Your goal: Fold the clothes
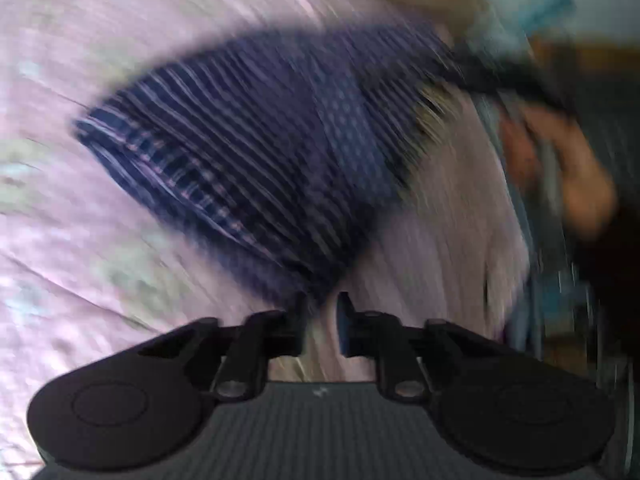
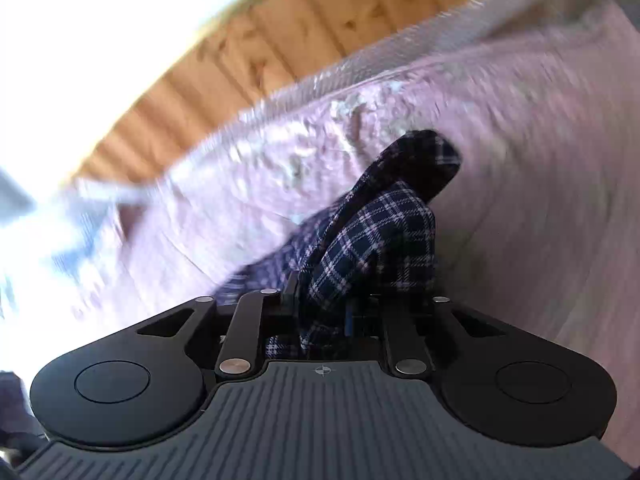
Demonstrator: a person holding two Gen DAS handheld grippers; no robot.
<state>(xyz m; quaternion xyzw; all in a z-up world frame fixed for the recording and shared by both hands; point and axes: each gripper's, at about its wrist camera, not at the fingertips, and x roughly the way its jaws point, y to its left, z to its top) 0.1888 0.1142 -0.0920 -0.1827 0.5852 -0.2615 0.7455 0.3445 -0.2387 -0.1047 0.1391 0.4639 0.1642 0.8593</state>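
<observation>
Navy plaid garment (image 1: pixel 248 160), soft woven cloth stretched taut over pink bedding (image 1: pixel 60 60), clamped in both hand-held grippers (image 1: pixel 322 312) (image 2: pixel 326 300).

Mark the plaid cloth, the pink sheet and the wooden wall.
plaid cloth (image 2: pixel 376 240), right wrist view, on the bunched fold above the tongs.
pink sheet (image 1: pixel 72 260), left wrist view, on bare fabric left of the cloth.
wooden wall (image 2: pixel 304 32), right wrist view, on a plank above the sheet's edge.

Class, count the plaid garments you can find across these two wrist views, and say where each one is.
1. The dark plaid garment stretches over the pink bedsheet, one end bunched in the right gripper, another at the left gripper. Others may lie out of view.
</observation>
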